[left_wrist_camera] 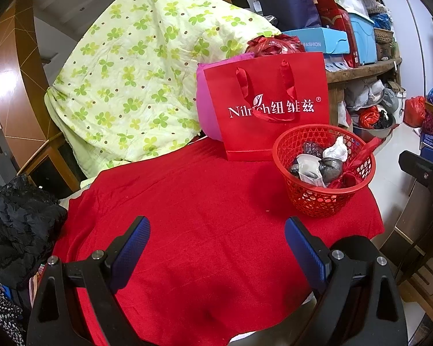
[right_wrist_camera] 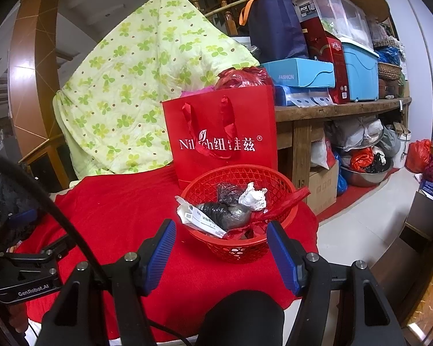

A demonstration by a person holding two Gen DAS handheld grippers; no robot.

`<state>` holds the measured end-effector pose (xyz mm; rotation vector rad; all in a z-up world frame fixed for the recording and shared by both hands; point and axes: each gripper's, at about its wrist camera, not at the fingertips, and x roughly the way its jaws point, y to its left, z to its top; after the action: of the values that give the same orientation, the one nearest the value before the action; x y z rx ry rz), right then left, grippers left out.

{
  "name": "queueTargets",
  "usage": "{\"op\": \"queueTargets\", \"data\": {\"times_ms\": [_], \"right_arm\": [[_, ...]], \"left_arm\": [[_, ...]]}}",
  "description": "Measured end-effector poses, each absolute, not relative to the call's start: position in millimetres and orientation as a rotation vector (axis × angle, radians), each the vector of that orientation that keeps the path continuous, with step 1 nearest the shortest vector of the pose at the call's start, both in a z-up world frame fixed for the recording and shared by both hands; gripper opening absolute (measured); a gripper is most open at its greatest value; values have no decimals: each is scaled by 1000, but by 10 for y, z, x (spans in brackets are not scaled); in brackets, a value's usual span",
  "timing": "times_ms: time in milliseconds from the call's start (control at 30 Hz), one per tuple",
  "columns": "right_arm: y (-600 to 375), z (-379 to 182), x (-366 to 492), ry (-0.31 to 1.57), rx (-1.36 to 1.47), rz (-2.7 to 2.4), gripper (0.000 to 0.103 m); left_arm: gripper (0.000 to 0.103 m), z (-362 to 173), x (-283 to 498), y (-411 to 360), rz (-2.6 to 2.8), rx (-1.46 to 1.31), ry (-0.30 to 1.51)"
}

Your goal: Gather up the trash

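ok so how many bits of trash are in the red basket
About 5 showing in the red basket: a crumpled white paper at the back, a dark mesh wad beside it, a grey-black wad in the middle, a white printed packet over the left rim, a red plastic strip over the right. More may lie underneath.

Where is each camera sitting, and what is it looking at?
Left wrist: rides on the left tool, looks across the red cloth; its open blue fingers show.
Right wrist: rides on the right tool, looks straight at the red basket; its open fingers show.
Both see the basket, the red gift bag and the green quilt.
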<state>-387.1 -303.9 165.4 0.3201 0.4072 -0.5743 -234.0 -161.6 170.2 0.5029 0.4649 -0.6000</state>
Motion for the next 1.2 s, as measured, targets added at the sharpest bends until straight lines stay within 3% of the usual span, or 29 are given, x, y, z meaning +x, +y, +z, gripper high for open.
{"op": "queueTargets", "data": {"times_ms": [1200], "right_arm": [[-3033,1624,-3857,414,325,-575,69]], "left_arm": [[94,1615,-2317,-1651,-603,526,490]]}}
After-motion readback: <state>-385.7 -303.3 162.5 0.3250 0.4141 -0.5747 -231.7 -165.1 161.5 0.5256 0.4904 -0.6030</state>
